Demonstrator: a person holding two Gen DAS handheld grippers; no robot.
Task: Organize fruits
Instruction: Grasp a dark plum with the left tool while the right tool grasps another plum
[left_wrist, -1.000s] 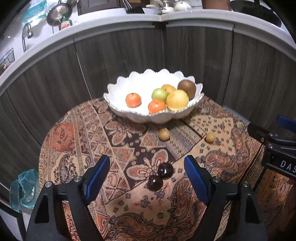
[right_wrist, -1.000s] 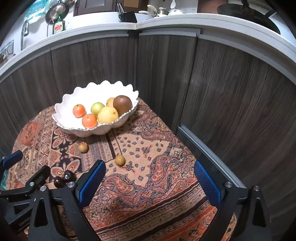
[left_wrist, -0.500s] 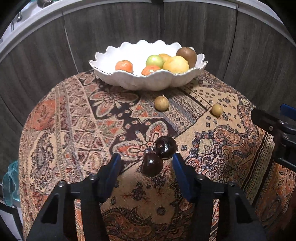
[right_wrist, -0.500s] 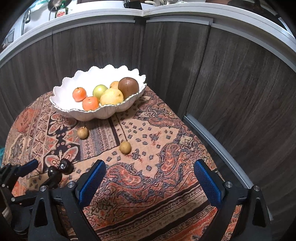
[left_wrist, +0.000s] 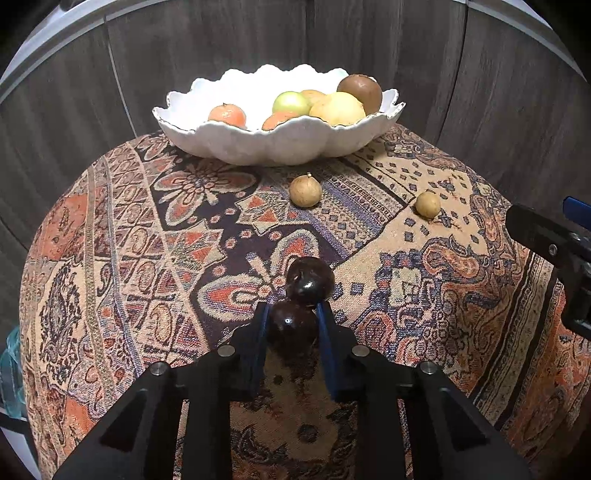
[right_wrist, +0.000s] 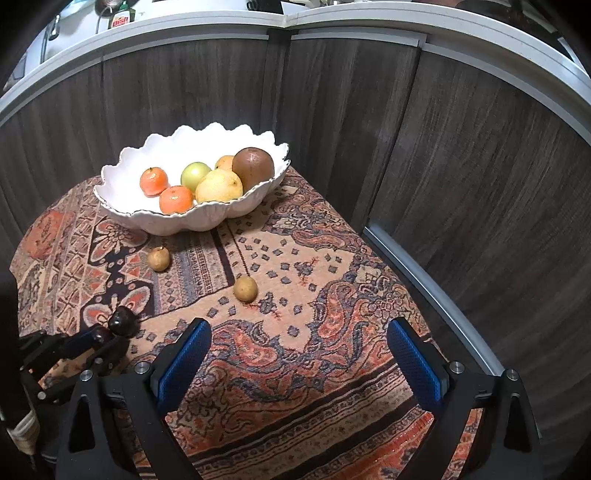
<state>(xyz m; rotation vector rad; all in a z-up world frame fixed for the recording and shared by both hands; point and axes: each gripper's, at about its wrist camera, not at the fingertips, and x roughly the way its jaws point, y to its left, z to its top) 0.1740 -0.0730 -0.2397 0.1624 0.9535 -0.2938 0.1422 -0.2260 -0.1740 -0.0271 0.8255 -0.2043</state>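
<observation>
Since the earlier frame the left gripper (left_wrist: 291, 319) had dropped toward the cloth and its jaws had just been closing, from wide apart to clenched on the near dark fruit (left_wrist: 293, 326), which now sat pinched between the blue pads; the second dark fruit (left_wrist: 311, 281) lay touching it on the far side, just past the fingertips; the right gripper (right_wrist: 297, 356) hung with its jaws spread wide and nothing between them, above bare cloth at the right of the surface (left_wrist: 110, 258).

By my reading the step in hand was the pick of the first loose fruit, the grasp made but the lift not yet begun; the next move called for a straight rise, so the touching neighbour was not nudged into a roll, then a carry over the scalloped rim of the white bowl (left_wrist: 280, 146) at the far side.

Two small tan fruits lay loose between gripper and bowl; the left tan fruit (left_wrist: 304, 191) sat just in front of the bowl, the right tan fruit (left_wrist: 428, 204) well apart from it; a low carry could clip the left one; the bowl already held oranges, a green fruit, a yellow one and a brown one, crowded to its right, leaving its left half freer; dark wood panels closed in behind.
</observation>
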